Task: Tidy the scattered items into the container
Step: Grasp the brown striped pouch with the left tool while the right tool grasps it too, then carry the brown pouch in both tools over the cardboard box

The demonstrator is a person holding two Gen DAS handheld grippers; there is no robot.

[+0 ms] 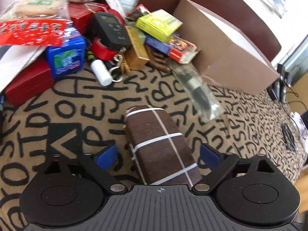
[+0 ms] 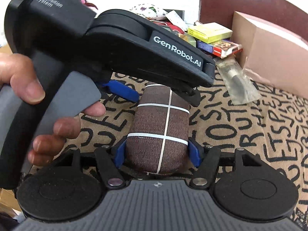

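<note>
While the right hand-held gripper (image 2: 156, 152) clamps the brown fabric bundle tied with white cord (image 2: 158, 132), the left hand-held gripper (image 1: 156, 153), apparently spread apart, could knock it loose.

L wrist: close, angled down | R wrist: same, nearer | shared: brown bundle (image 1: 159, 144), cardboard box (image 1: 227, 52)

Lying on the cloth (image 1: 73, 100), bundle (image 1: 159, 146) nearest; sitting behind it, clutter pile (image 1: 107, 38); standing right of the pile, box (image 1: 227, 57); resting between bundle and box, clear packet (image 1: 198, 90).
</note>
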